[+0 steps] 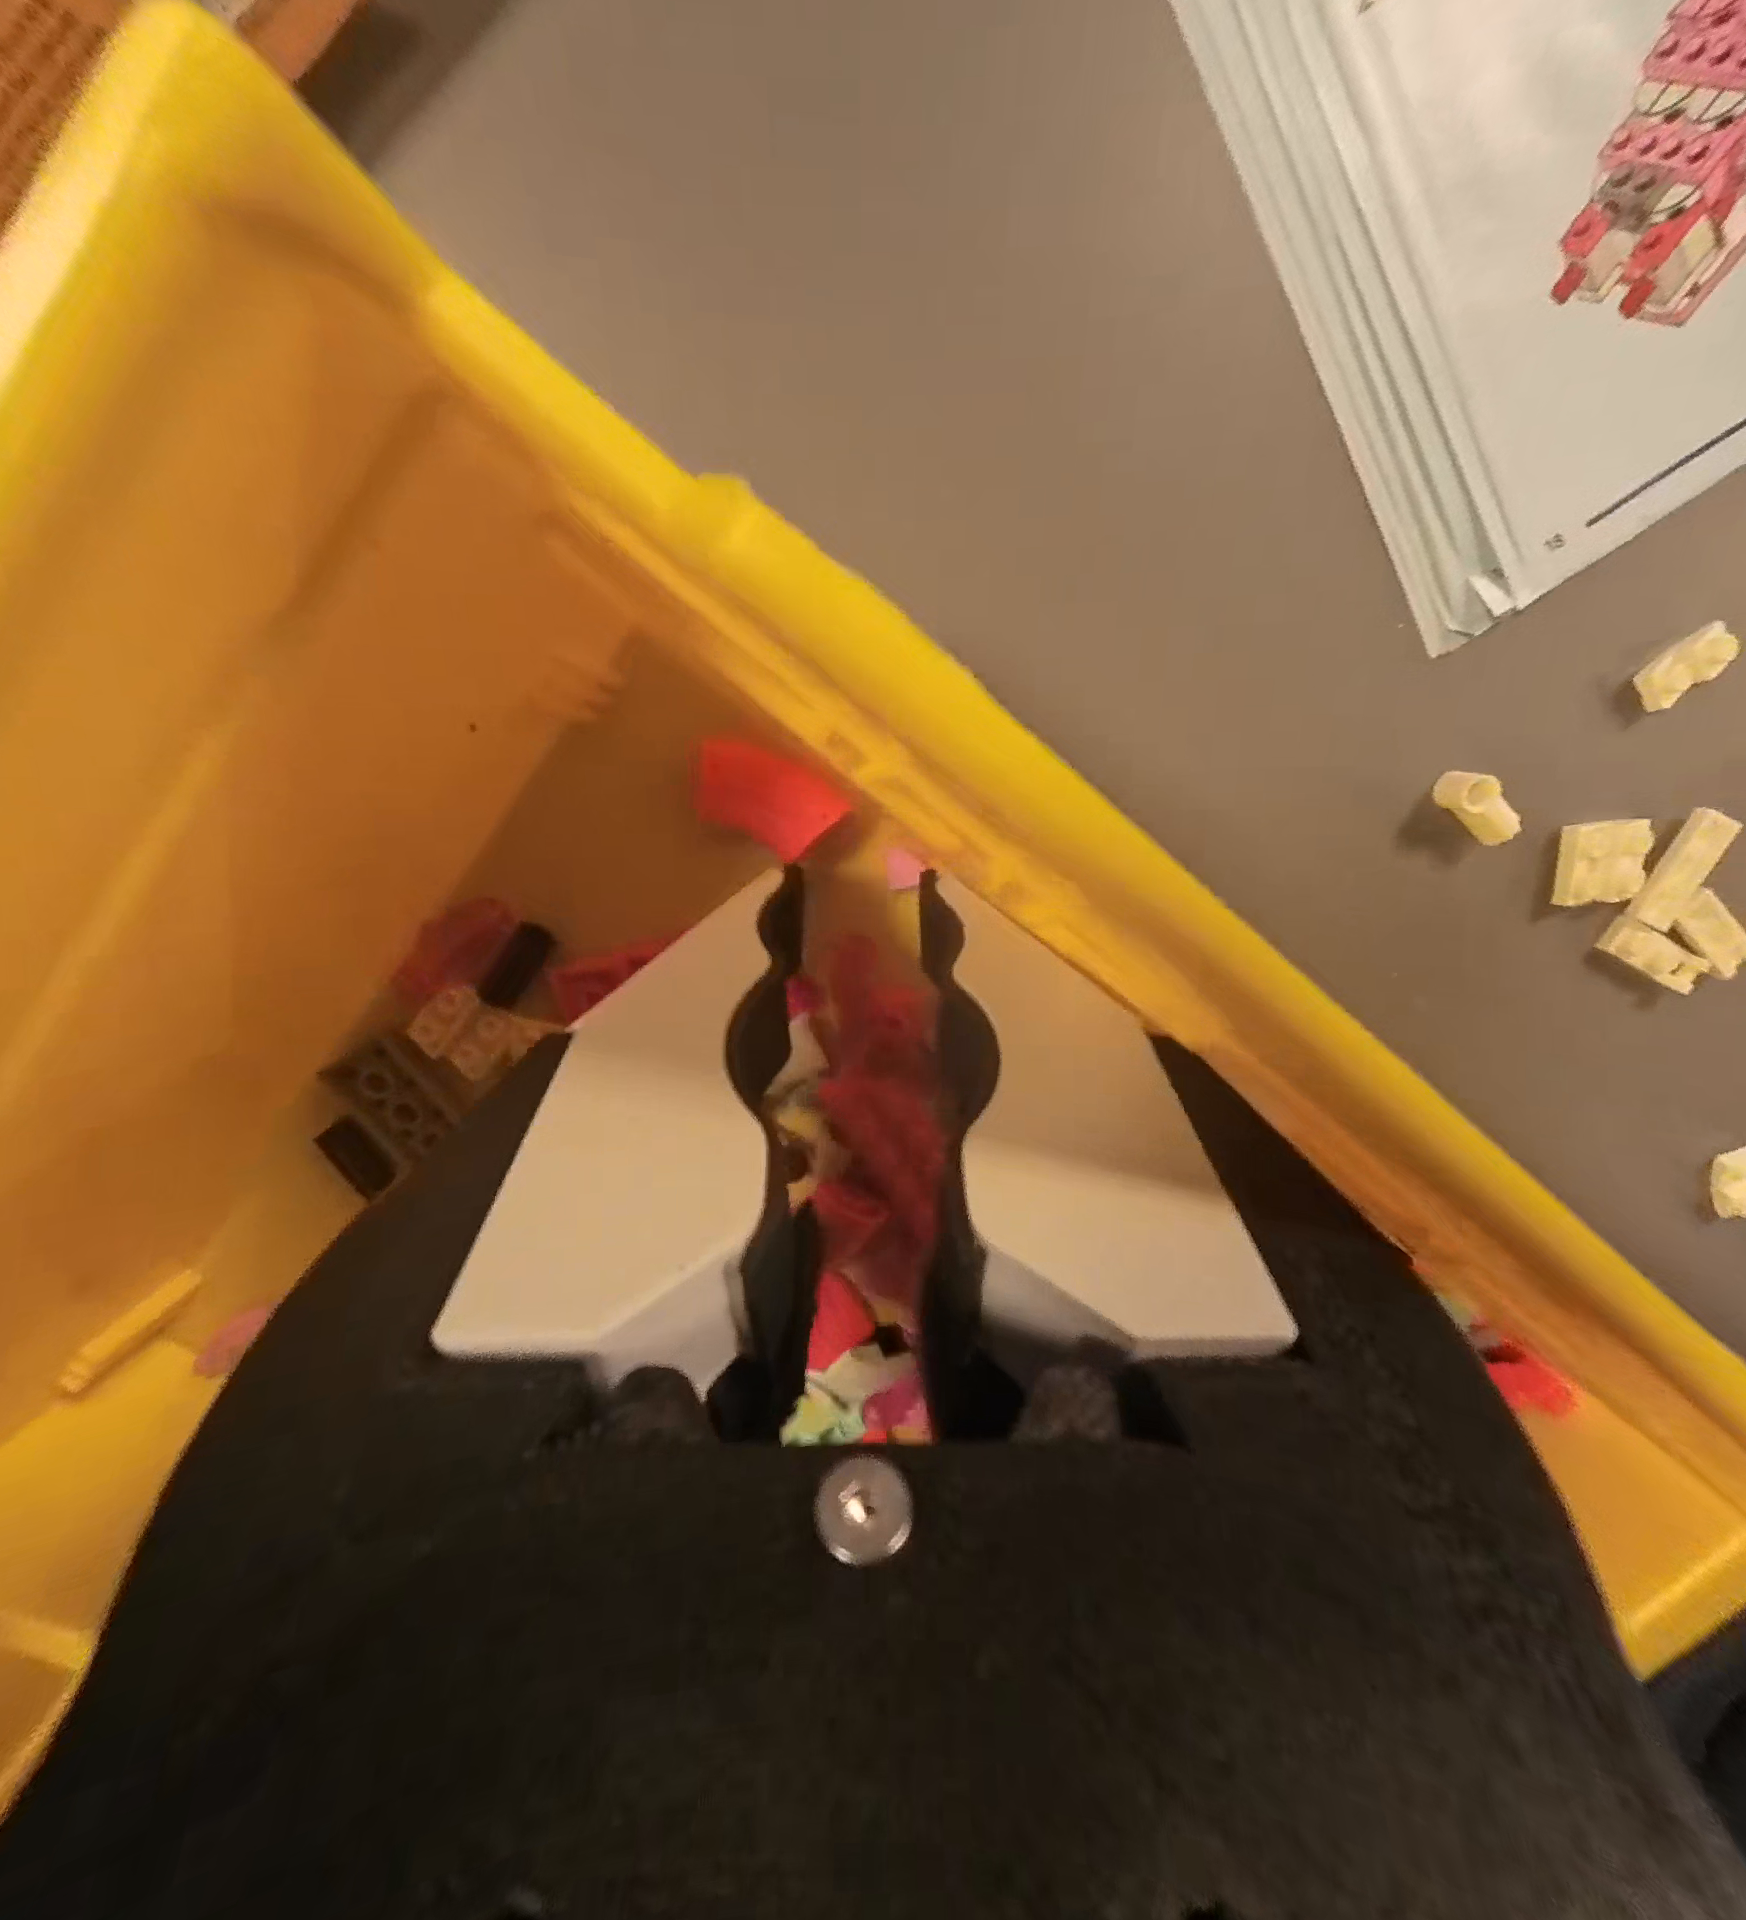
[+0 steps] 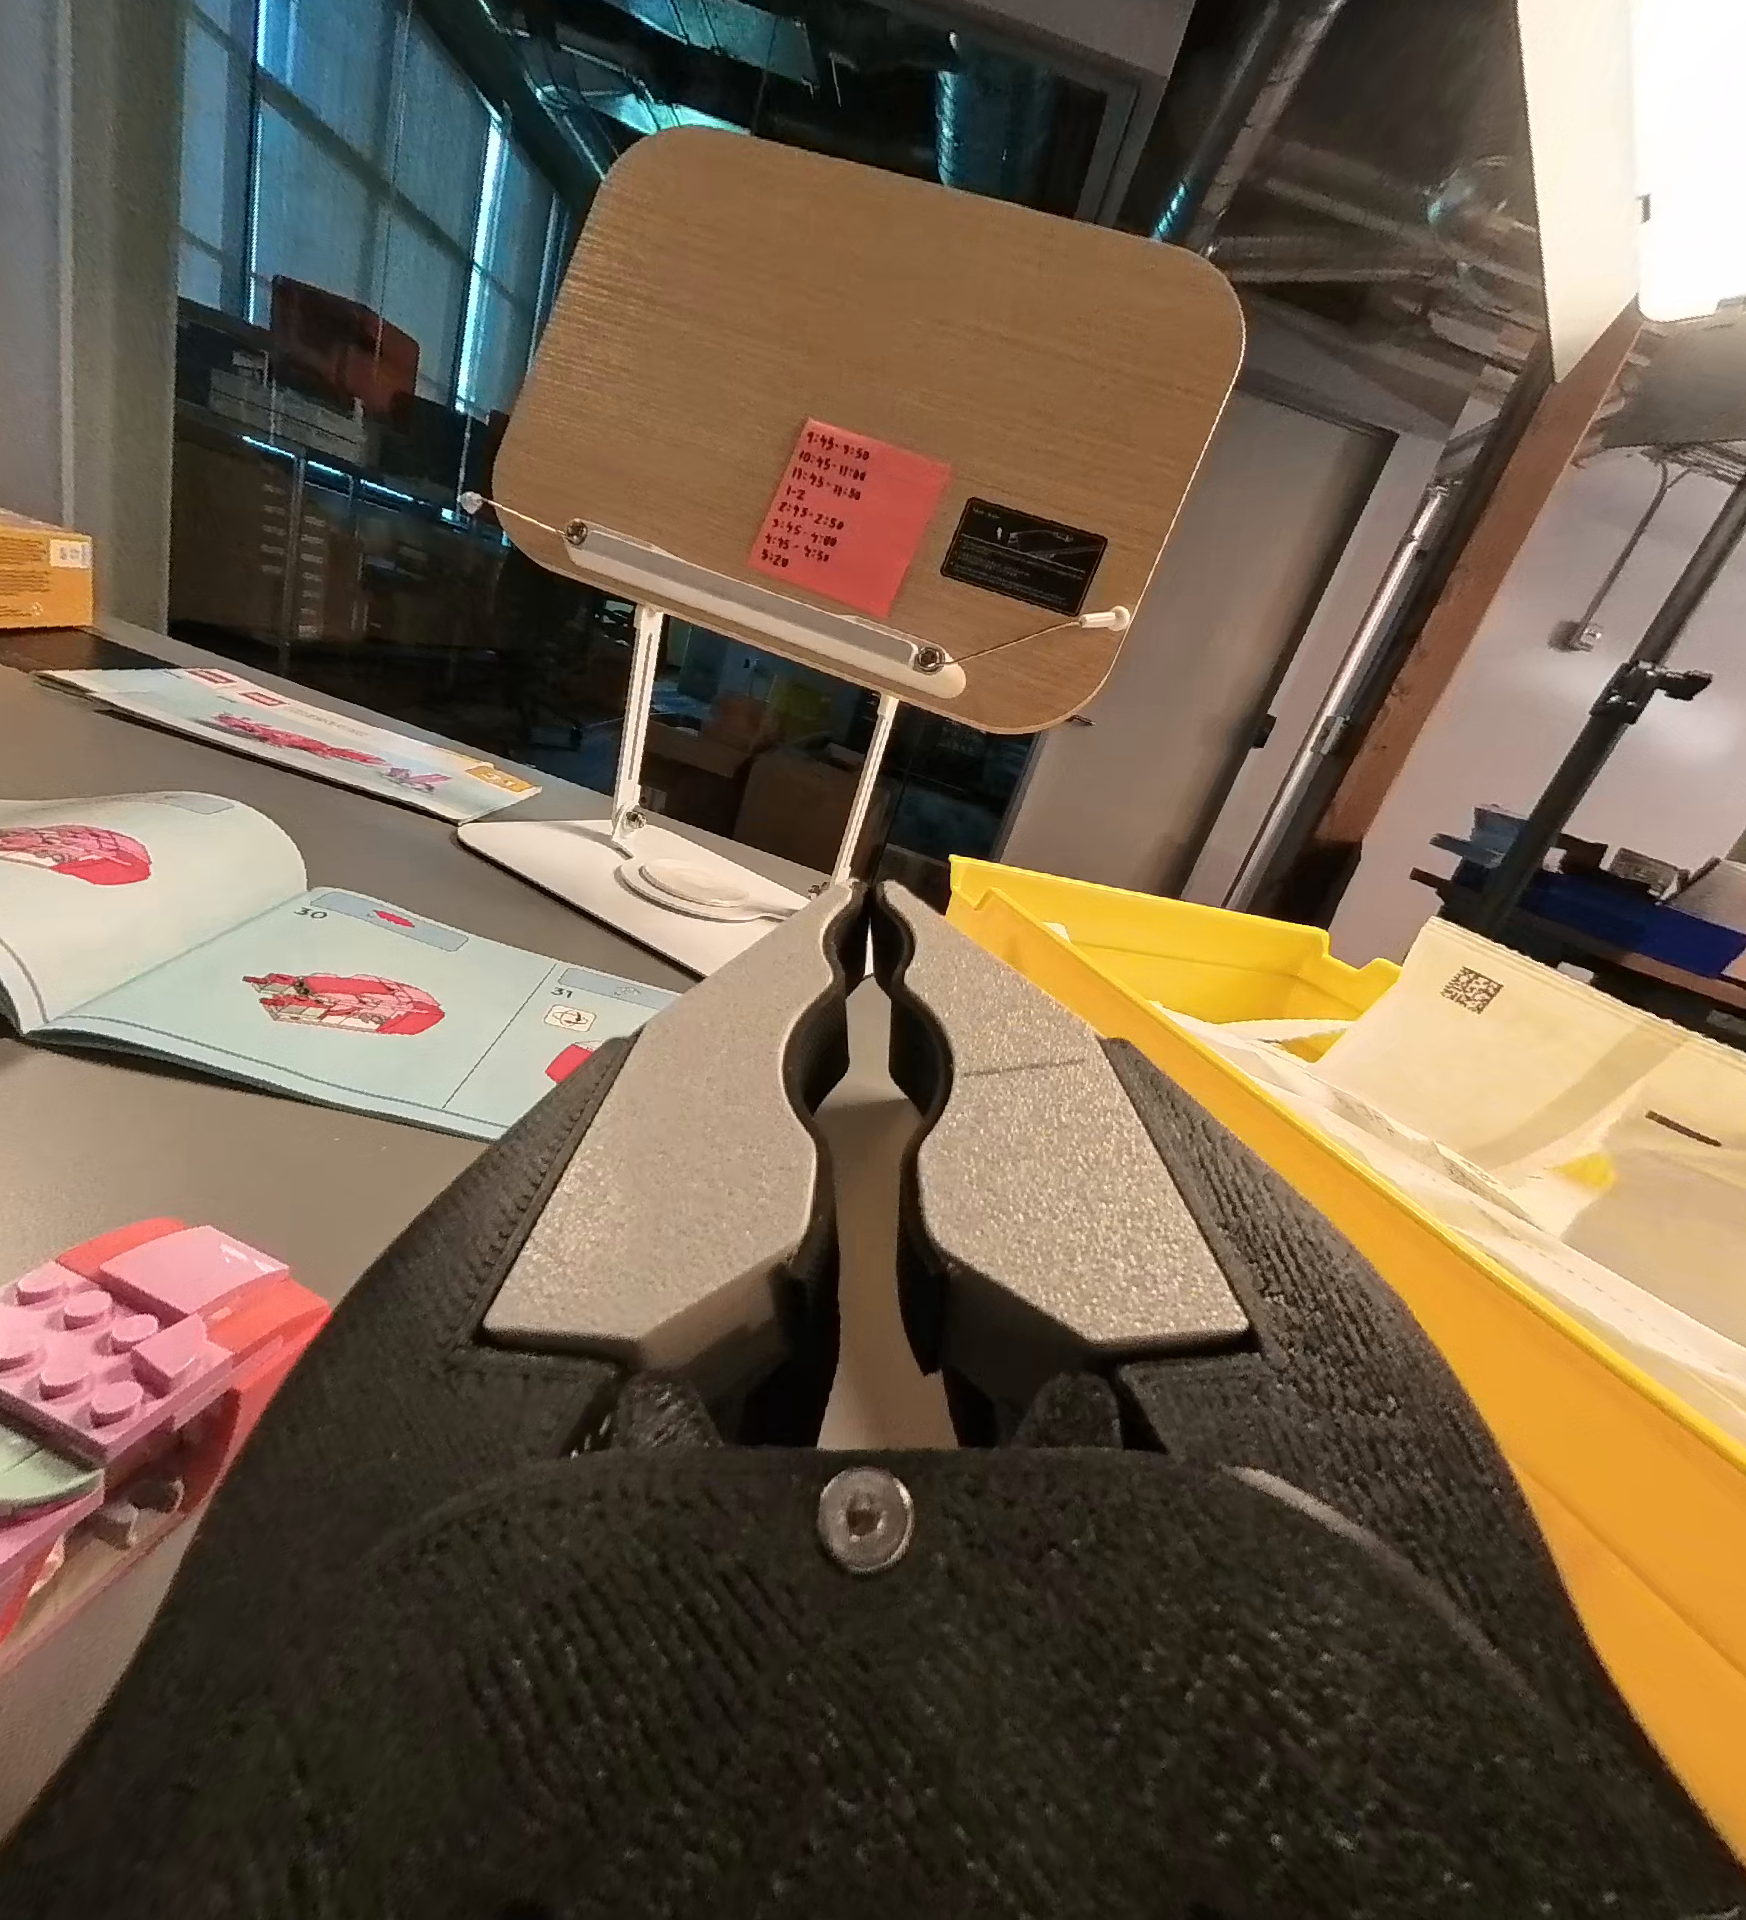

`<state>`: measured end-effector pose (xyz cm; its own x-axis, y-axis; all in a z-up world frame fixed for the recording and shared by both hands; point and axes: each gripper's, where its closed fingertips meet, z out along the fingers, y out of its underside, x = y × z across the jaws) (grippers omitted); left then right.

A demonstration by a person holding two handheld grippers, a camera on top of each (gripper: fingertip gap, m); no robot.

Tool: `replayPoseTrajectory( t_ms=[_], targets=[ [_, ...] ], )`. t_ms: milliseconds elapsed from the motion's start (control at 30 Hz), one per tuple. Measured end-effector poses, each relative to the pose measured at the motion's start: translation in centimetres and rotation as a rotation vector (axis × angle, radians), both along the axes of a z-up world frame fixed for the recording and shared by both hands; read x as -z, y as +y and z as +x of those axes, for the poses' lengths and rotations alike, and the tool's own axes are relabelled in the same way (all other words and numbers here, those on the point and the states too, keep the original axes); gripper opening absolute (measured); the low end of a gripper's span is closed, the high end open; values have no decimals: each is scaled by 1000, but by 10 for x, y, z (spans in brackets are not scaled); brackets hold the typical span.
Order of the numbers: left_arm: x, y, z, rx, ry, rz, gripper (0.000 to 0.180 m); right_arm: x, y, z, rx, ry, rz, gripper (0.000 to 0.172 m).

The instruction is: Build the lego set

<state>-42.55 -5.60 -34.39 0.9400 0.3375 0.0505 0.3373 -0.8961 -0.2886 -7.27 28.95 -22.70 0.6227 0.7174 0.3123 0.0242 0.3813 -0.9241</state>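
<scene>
My left gripper (image 1: 858, 875) reaches down into a yellow bin (image 1: 225, 623). Its jaws stand a little apart with nothing pressed between the pads. A red curved piece (image 1: 760, 795) lies just beyond the left fingertip, and a small pink piece (image 1: 903, 868) sits by the right fingertip. Red and mixed-colour bricks (image 1: 879, 1081) lie on the bin floor behind the fingers. My right gripper (image 2: 867, 909) is shut on nothing and hovers over the dark table, beside another yellow bin (image 2: 1212, 945).
Tan and black bricks (image 1: 433, 1060) lie in the left bin's corner. Cream pieces (image 1: 1658, 904) and a booklet (image 1: 1575, 260) lie on the table. An open booklet (image 2: 225, 966), a pink brick build (image 2: 90, 1361), a wooden book stand (image 2: 869, 416) and bags (image 2: 1523, 1091) in the bin surround my right gripper. Across from one pair of fingers to the other is roughly 50 centimetres.
</scene>
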Motion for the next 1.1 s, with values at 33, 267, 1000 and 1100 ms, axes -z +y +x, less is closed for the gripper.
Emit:
replayPoseTrajectory(
  t_ms=[33,267,1000,1100],
  targets=[
    [0,1,-2,-6,7,13,22,0,0,0,1,-1,0,0],
    [1,-5,-15,22,112,-52,14,0,1,1,2,2,-5,0],
    [-3,-13,-22,-47,-1,-111,15,2,0,-1,-10,-5,-10,0],
    [1,-17,-23,-46,0,-141,12,2,0,-1,-11,-6,-10,0]
  ],
)
